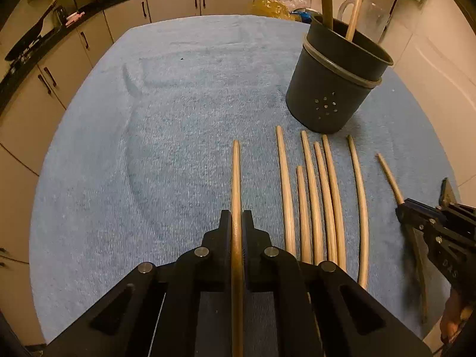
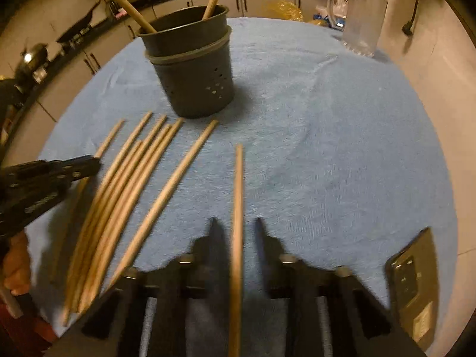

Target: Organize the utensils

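Note:
My left gripper [image 1: 236, 217] is shut on a wooden chopstick [image 1: 236, 172] that points ahead over the blue towel [image 1: 148, 148]. To its right, several loose chopsticks [image 1: 315, 196] lie side by side in front of a dark round utensil holder [image 1: 336, 83]. Two wooden sticks [image 1: 355, 9] stand in the holder. My right gripper [image 2: 237, 229] is blurred, and it is shut on another chopstick [image 2: 239, 178] held above the cloth. The left wrist view shows the right gripper [image 1: 401, 205] at the far right. The right wrist view shows the left gripper [image 2: 92, 162] beside the loose chopsticks [image 2: 125, 193].
A clear glass pitcher [image 2: 361, 20] stands at the table's far right edge. A flat dark device [image 2: 413, 291] lies at the near right edge. A yellow bag [image 1: 269, 7] sits behind the holder. Kitchen cabinets [image 1: 172, 3] run along the back and left.

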### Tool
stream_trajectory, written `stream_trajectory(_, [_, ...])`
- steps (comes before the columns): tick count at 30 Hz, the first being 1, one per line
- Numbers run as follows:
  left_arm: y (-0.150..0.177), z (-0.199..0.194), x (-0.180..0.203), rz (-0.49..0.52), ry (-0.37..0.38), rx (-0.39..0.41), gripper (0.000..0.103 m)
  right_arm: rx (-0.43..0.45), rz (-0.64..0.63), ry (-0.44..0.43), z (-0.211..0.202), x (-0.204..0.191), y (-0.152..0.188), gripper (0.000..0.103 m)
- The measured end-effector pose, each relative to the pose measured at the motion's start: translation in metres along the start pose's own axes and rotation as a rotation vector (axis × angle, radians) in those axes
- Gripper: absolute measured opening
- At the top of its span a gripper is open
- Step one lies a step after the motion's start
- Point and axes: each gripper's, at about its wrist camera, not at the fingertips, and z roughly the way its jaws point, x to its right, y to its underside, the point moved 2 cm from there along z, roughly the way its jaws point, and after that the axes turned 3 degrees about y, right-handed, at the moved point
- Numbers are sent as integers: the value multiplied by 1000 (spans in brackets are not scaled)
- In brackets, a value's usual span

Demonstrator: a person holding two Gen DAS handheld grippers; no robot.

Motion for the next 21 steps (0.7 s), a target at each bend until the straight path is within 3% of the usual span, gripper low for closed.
stream_trajectory(4, [4,-17,-2,-11,46,76,6,41,43,-87,-9,4,3,8])
stream_trajectory(10, [9,-72,-2,-28,98,254,6,237,69,-175,-56,1,2,8])
stream_trajectory(16, [19,-120,-2,-58,123,382,6,426,114,-262,-98,7,7,8])
stream_trajectory(21, [19,-149,1,-51,108,456,6,500,136,-275,-119,8,12,8])
